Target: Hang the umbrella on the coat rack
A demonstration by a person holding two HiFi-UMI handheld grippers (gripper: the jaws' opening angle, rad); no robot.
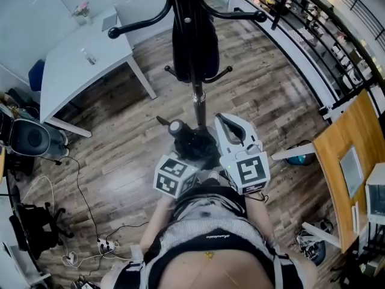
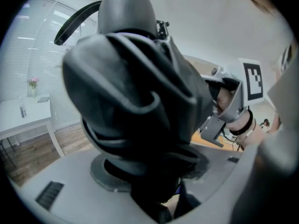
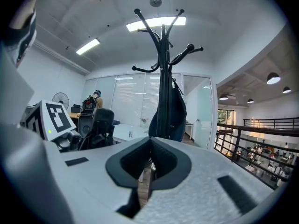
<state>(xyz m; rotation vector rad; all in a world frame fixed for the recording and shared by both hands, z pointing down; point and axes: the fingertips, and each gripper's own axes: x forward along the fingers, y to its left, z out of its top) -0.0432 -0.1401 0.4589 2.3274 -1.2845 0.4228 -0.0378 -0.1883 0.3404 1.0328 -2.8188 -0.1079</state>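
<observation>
Left gripper (image 2: 154, 190) is clamped on the folded black fabric umbrella (image 2: 135, 92). Right gripper (image 3: 145, 171) jaws are together, empty, facing the far black metal coat rack (image 3: 163, 69).

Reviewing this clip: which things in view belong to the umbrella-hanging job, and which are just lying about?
Belongs to the job:
- umbrella, held in the left gripper
- coat rack
- right gripper, empty

Just lying about:
- dark bag hung on the rack
- white table
- power strip
- railing
</observation>
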